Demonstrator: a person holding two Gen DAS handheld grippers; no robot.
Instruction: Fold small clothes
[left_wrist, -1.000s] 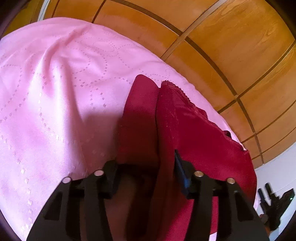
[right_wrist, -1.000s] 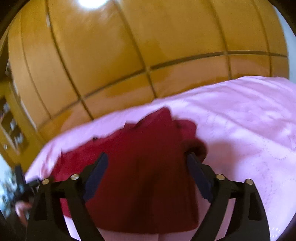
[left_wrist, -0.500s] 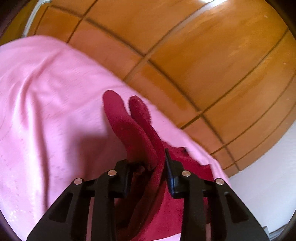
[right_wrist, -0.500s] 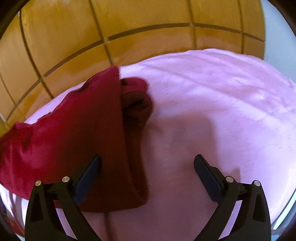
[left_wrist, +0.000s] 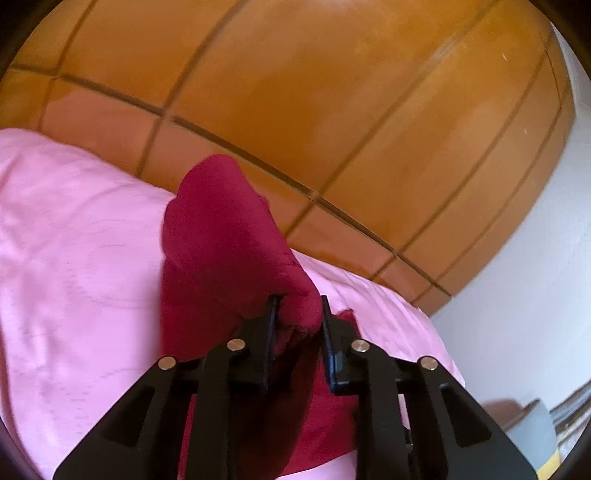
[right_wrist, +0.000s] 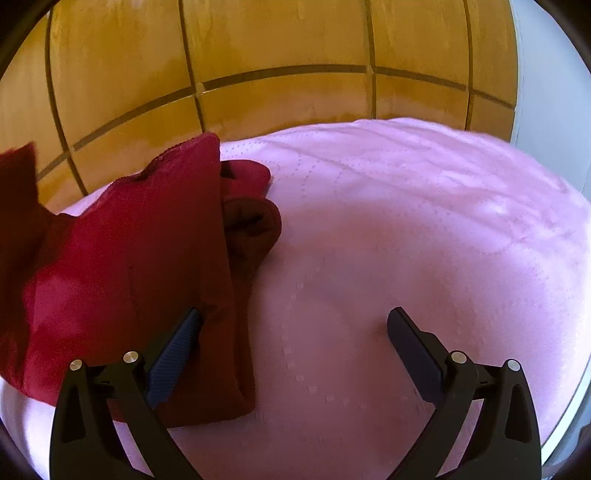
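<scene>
**Inspector:** Start at the left gripper (left_wrist: 297, 321). State of the fingers?

**Assistant:** Its jaws are closing, and a bunched fold of the red garment (left_wrist: 225, 236) sits between the two fingers (left_wrist: 271, 325). The pads press into the cloth on both sides, so I record a pinch. Beyond the fingertips the cloth rises in a rounded hump; the rest hangs below the gripper onto the pink bedspread (left_wrist: 74, 258).

**Inspector:** And the right gripper (right_wrist: 295, 328)?

**Assistant:** Fingers spread wide, nothing pinched. The left-hand finger (right_wrist: 177, 350) lies over the garment (right_wrist: 129, 277) near its folded long edge; whether it touches the cloth I cannot tell. The other finger stands over bare bedspread (right_wrist: 406, 221), well apart from the cloth.

**Inspector:** Handling properties?

**Assistant:** In my judgement, light, soft and limp. It drapes and creases freely and holds no shape of its own, so a lifted part will sag and may drag the layers beneath. Not fragile. The fabric looks matt rather than slick, but a thin single layer could slip from a shallow pinch.

**Inspector:** Where to take hold?

**Assistant:** At a corner or hemmed edge, with several layers gathered between the pads, as the left gripper has it. For the right, the near corner of the folded edge seems the soundest purchase.

**Inspector:** Surroundings?

**Assistant:** The garment lies toward the bed's edge, before a wooden panelled wall (right_wrist: 258, 55).
</scene>
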